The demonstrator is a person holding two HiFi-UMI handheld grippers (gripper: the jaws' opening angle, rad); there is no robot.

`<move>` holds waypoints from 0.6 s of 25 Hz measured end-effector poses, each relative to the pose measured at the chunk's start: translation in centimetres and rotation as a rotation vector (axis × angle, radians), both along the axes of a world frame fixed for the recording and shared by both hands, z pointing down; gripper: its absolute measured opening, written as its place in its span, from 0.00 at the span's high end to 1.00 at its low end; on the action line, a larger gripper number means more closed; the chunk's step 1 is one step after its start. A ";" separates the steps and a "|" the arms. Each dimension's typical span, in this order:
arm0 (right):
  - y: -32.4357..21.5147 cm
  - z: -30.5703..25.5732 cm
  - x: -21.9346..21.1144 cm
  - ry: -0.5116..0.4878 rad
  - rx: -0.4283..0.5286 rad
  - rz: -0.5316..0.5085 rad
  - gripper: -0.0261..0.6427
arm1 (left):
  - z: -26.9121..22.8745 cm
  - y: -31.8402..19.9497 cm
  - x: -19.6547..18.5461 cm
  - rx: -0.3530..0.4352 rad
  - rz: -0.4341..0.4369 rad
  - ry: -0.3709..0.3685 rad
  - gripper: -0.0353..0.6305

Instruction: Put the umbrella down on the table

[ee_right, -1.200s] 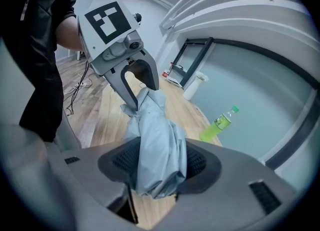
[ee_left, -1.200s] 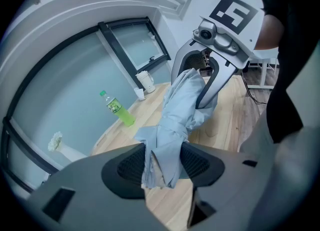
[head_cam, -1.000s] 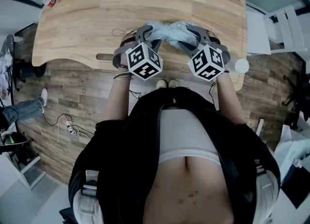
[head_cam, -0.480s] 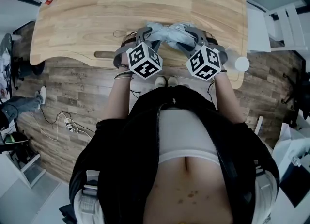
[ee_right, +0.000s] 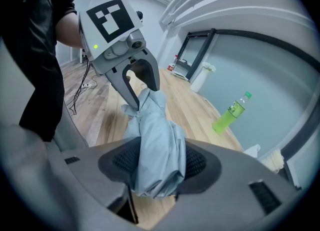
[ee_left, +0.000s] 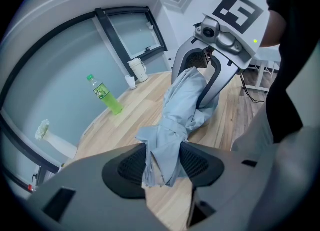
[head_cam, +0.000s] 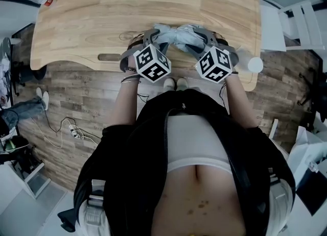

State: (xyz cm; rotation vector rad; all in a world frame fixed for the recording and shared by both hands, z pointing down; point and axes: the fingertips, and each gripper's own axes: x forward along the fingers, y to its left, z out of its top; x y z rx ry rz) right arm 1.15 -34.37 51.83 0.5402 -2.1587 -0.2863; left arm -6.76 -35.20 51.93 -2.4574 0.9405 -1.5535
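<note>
Head view | umbrella [head_cam: 179, 34] (folded) between left claw [head_cam: 152, 37], right claw [head_cam: 210, 38] | both clamping its ends

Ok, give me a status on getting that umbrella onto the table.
Done: the folded grey umbrella is over the near edge of the wooden table. In hand: the left tool and right tool each clamp one end of it. Left: rest it on the wood and open both tools; whether it already touches the top I can't tell.

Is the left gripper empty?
No, the left gripper is shut on the folded umbrella, whose cloth is pinched between its jaws.
</note>
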 end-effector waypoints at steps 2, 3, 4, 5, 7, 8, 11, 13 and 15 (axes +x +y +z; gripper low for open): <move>0.0 0.2 0.0 0.002 -0.007 0.001 0.61 | 0.2 0.0 0.0 -0.005 0.002 -0.002 0.63; 0.0 0.3 0.0 0.003 -0.010 0.001 0.61 | 0.3 0.0 0.1 -0.008 0.003 -0.003 0.63; 0.0 0.4 0.1 0.004 -0.013 0.001 0.61 | 0.4 0.0 0.1 -0.012 0.005 -0.005 0.63; 0.0 0.5 0.1 0.006 -0.016 0.002 0.61 | 0.5 0.0 0.1 -0.015 0.007 -0.006 0.63; -0.1 0.7 0.1 0.007 -0.022 0.002 0.61 | 0.8 0.0 0.2 -0.022 0.010 -0.007 0.63; -0.1 0.8 0.1 0.007 -0.025 0.003 0.61 | 0.8 -0.1 0.2 -0.025 0.010 -0.007 0.63; -0.2 1.1 0.1 0.004 -0.035 0.006 0.61 | 1.1 -0.2 0.2 -0.031 0.012 -0.007 0.63; -0.3 1.1 0.2 0.003 -0.040 0.007 0.61 | 1.1 -0.3 0.2 -0.032 0.015 -0.007 0.63; -0.5 1.2 0.2 0.002 -0.045 0.008 0.61 | 1.1 -0.5 0.2 -0.032 0.018 -0.008 0.63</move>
